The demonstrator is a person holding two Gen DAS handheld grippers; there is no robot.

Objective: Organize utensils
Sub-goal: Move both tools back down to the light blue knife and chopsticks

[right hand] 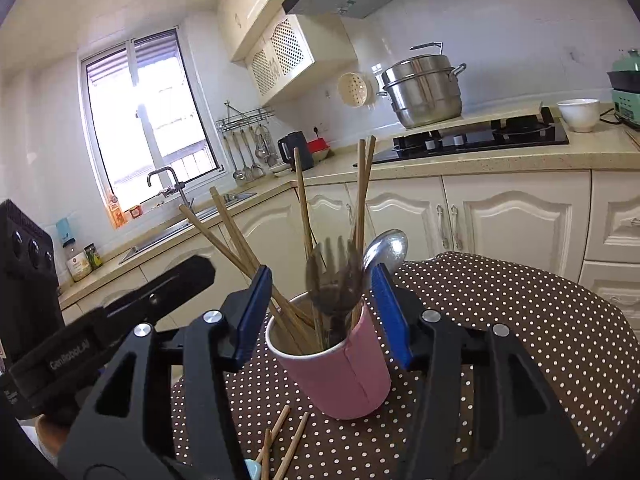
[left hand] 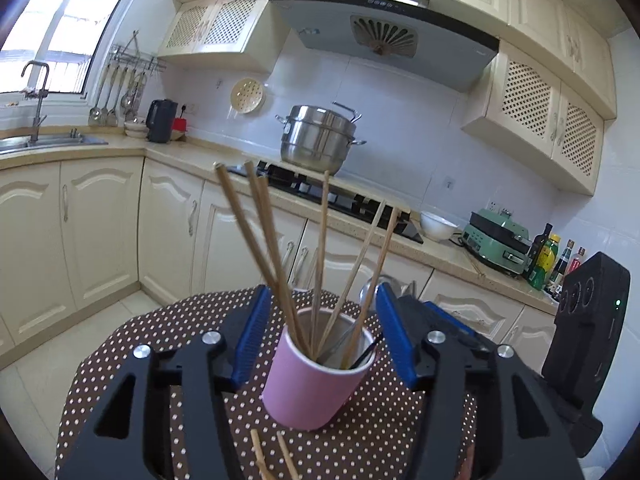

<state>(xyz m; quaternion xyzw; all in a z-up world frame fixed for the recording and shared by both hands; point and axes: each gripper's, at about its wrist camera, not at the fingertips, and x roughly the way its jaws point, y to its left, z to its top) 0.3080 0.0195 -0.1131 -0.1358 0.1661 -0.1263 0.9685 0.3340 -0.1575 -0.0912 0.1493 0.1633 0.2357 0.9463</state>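
Note:
A pink cup [left hand: 312, 388] [right hand: 340, 376] stands on the brown dotted tablecloth [left hand: 120, 360] [right hand: 520, 320]. Several wooden chopsticks [left hand: 256, 232] [right hand: 362, 200] lean in it, and a metal fork [right hand: 334, 280], blurred, and a spoon [right hand: 386, 248] stand among them. My left gripper [left hand: 322, 292] is open, one blue pad [left hand: 252, 336] on each side of the cup's mouth, touching neither cup nor sticks. My right gripper [right hand: 320, 272] is also open around the cup's top, with the fork between its pads and free of them. Loose chopsticks [left hand: 260, 456] [right hand: 294, 444] lie in front of the cup.
The black body of the other gripper shows at the right edge [left hand: 588, 320] and at the left [right hand: 120, 320]. Beyond the table run cream cabinets, a counter with a hob [right hand: 480, 140], a steel pot [left hand: 320, 140], a white bowl [right hand: 578, 114] and a sink [left hand: 48, 144].

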